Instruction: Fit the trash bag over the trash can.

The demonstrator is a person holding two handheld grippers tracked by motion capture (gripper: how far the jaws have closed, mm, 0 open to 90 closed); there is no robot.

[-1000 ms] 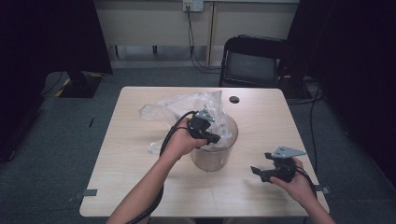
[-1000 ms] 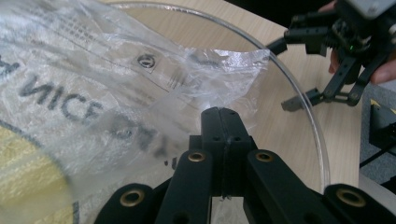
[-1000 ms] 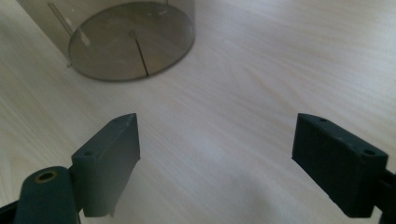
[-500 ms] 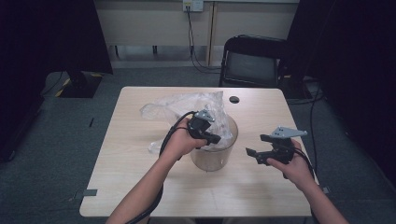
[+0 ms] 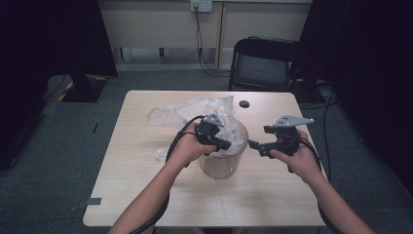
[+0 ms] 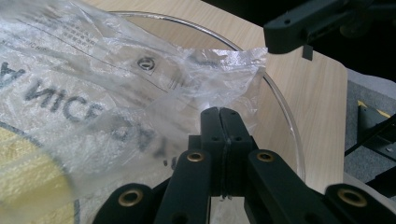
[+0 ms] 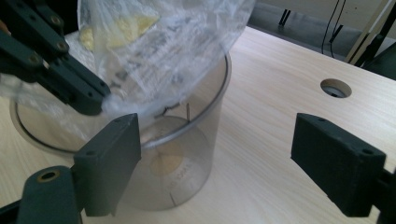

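A: What are we working on here?

B: A pale wood counter [image 5: 146, 195] with rounded corners, standing on grey carpet [image 5: 53, 161]. There's a small round hole [image 5: 244, 104] near its far right edge, and a black chair [image 5: 265, 66] just beyond the far side. Along the far wall we see light panelling with a socket [image 5: 201, 5] and cables hanging down from it. Both sides of the room are dark.

A: And the things in front of us?

B: A clear plastic container [image 5: 221, 163] stands upright near the middle of the counter. A crinkled transparent bag [image 5: 195, 109] spills from its rim toward the far left; in the left gripper view we read printed letters on the film and a yellow patch.

A: Our claws?

B: Our left claw [image 5: 225, 145] is pinched tight on the edge of the bag, right over the container's rim; its jaws meet with the film caught between them. Our right claw [image 5: 254, 145] hovers just right of the container, above the counter, its jaws standing wide with nothing between them.
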